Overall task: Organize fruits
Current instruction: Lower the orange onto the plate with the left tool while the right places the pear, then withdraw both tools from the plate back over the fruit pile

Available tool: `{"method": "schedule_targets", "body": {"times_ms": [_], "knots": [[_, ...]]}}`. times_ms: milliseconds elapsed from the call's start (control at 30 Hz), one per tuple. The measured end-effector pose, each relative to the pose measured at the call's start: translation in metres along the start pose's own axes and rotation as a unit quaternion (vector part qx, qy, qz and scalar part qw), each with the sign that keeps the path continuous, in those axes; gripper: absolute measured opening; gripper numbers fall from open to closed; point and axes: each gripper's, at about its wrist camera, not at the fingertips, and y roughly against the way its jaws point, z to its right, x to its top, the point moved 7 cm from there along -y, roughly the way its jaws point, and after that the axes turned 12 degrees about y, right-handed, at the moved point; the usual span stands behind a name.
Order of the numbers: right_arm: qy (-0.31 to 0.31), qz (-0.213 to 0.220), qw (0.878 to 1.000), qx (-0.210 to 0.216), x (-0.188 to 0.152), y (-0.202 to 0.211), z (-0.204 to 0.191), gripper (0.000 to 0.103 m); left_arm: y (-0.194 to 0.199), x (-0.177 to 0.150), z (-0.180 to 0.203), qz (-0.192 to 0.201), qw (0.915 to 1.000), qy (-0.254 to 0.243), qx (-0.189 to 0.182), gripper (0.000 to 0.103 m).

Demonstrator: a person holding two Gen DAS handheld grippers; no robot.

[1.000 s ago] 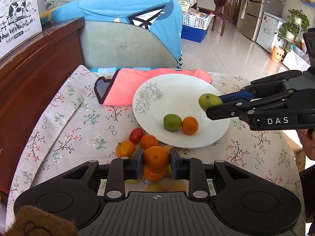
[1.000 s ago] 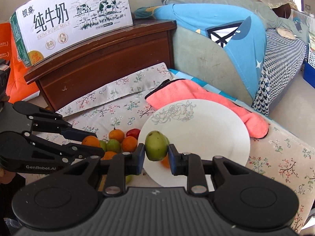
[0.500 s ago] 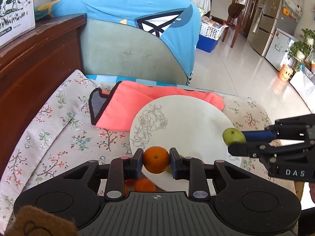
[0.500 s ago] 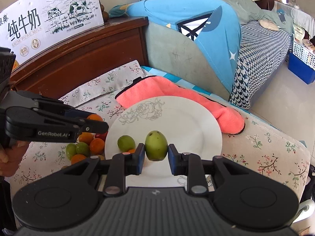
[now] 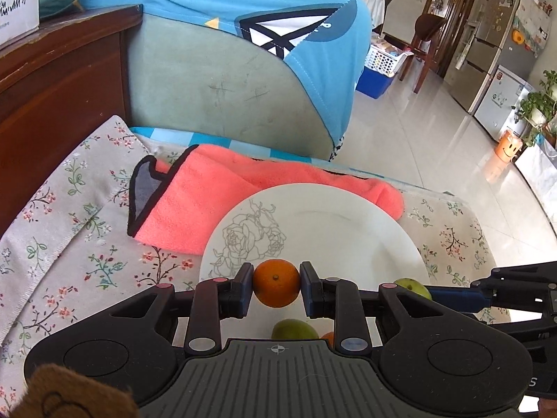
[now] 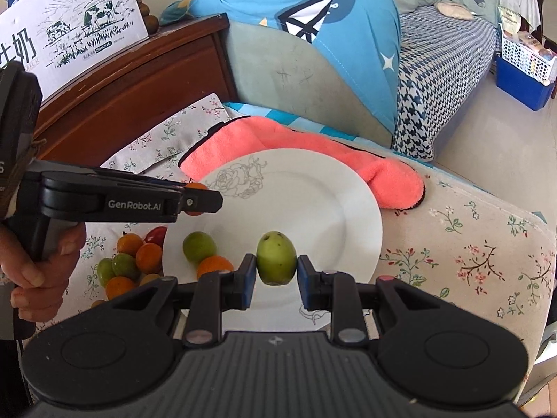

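My left gripper (image 5: 276,287) is shut on an orange mandarin (image 5: 276,287) and holds it above the near left rim of the white plate (image 5: 330,223). My right gripper (image 6: 276,263) is shut on a green fruit (image 6: 276,261) above the plate's (image 6: 313,188) near part. A lime (image 6: 199,246) and a mandarin (image 6: 214,266) lie on the plate. A pile of loose fruit (image 6: 127,264), orange, green and one red, lies on the cloth left of the plate. The left gripper also shows from the side in the right wrist view (image 6: 205,202).
A pink towel (image 5: 209,195) lies behind the plate, partly under it. A brown wooden cabinet (image 6: 132,80) with a milk carton (image 6: 69,24) stands at the left. A sofa with a blue cover (image 5: 243,62) stands behind. The table edge drops to the floor at the right.
My left gripper has lifted the mandarin off the fruit pile and carried it over the plate. My right gripper has moved with the green fruit to the plate's near part.
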Motion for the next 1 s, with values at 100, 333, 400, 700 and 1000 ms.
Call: {"method": "schedule_targets", "body": {"times_ms": [100, 333, 400, 700, 1000], "knots": [[-0.002, -0.006, 1.0, 0.006, -0.001, -0.005, -0.004, 0.026, -0.004, -0.002, 0.0, -0.004, 1.0, -0.004, 0.007, 0.026], [-0.006, -0.001, 1.0, 0.014, 0.001, -0.008, -0.01, 0.028, 0.0, 0.0, -0.001, 0.001, 1.0, 0.004, 0.008, 0.034], [-0.008, 0.002, 1.0, 0.014, 0.002, -0.006, -0.01, 0.028, 0.004, 0.002, -0.001, 0.008, 0.9999, 0.006, 0.014, 0.044], [-0.017, 0.018, 0.999, 0.024, 0.006, 0.003, -0.009, 0.03, 0.021, 0.004, -0.006, 0.01, 0.9995, 0.009, 0.029, 0.056], [-0.003, 0.024, 0.999, 0.04, 0.004, 0.013, -0.022, 0.031, 0.045, 0.0, -0.017, 0.023, 0.999, 0.012, 0.037, 0.074]]}}
